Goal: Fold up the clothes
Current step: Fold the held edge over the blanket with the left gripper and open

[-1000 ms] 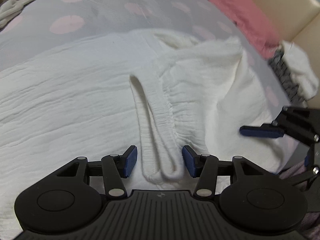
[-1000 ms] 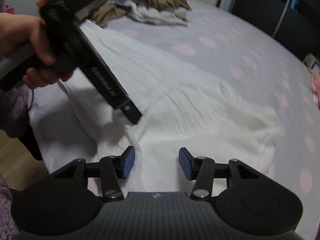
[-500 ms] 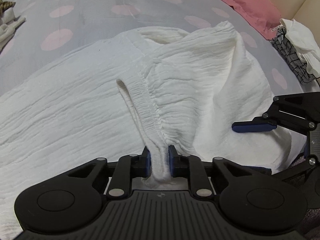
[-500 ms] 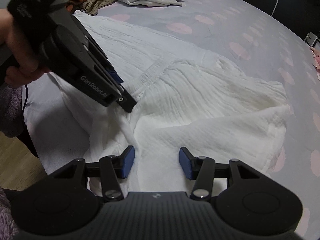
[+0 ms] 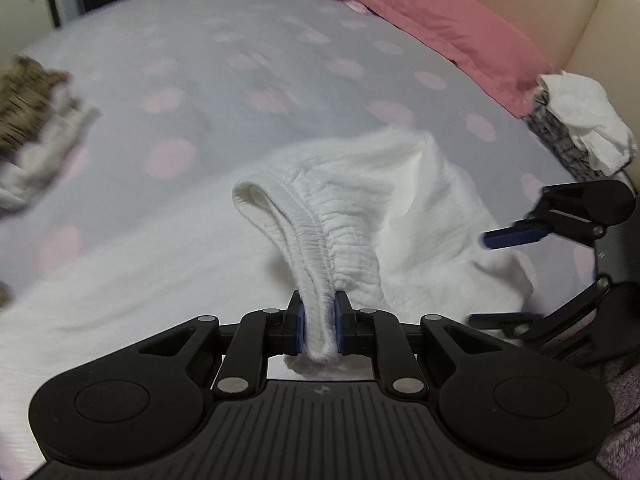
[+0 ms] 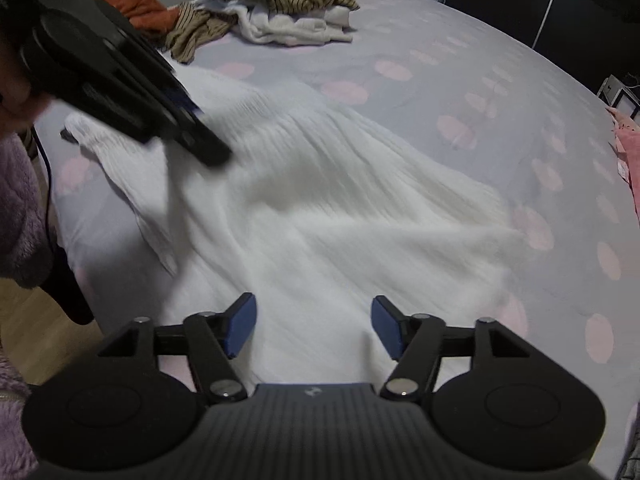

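left gripper (image 5: 318,330) pinching white garment (image 5: 360,216) waistband, right gripper (image 6: 313,328) jaws opening, empty

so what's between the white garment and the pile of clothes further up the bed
Only bare lilac polka-dot bedsheet lies between the white garment and the clothes pile; the right wrist view shows it.

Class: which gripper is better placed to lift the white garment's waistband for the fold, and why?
Left. The left gripper is shut on the waistband; the right gripper is opening, empty, over the white garment.
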